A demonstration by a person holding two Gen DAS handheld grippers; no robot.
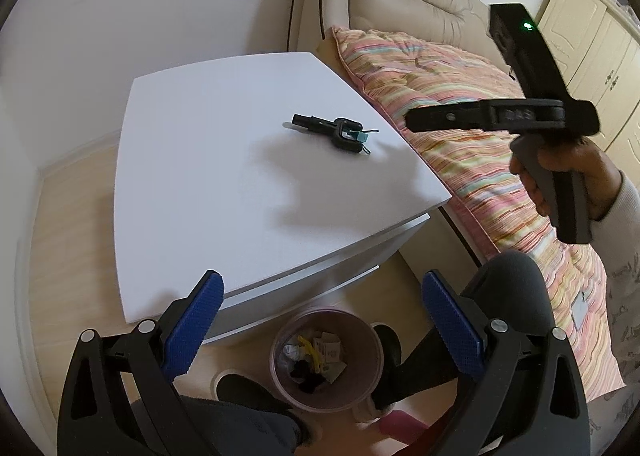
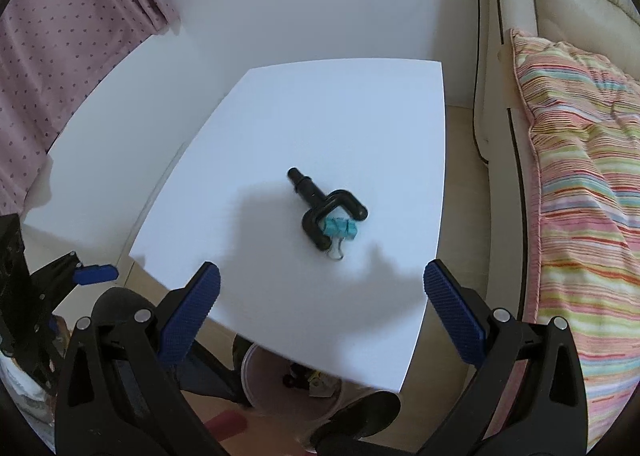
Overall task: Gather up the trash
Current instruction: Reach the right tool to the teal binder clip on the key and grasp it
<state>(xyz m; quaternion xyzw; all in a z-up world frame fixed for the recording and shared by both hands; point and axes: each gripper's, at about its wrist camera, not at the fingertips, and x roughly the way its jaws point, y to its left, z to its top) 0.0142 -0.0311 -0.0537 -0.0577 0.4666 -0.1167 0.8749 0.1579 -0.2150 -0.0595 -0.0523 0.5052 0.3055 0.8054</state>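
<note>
A black plastic fitting (image 2: 326, 211) with a teal binder clip (image 2: 340, 228) lies mid-top on the white nightstand (image 2: 280, 127), bare surface all round it. The trash bin (image 1: 326, 360) stands below the table's 6 o'clock edge. Right gripper (image 2: 322, 308) and left gripper (image 1: 322, 316) both gape, released; striped bedding (image 2: 580, 183) runs at 3 o'clock.

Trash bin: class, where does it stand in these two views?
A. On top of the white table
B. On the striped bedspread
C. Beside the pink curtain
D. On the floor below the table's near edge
D: the trash bin sits on the wooden floor just under the near edge of the white table, with scraps already inside it; the right wrist view shows the table edge partly covering it.
</note>
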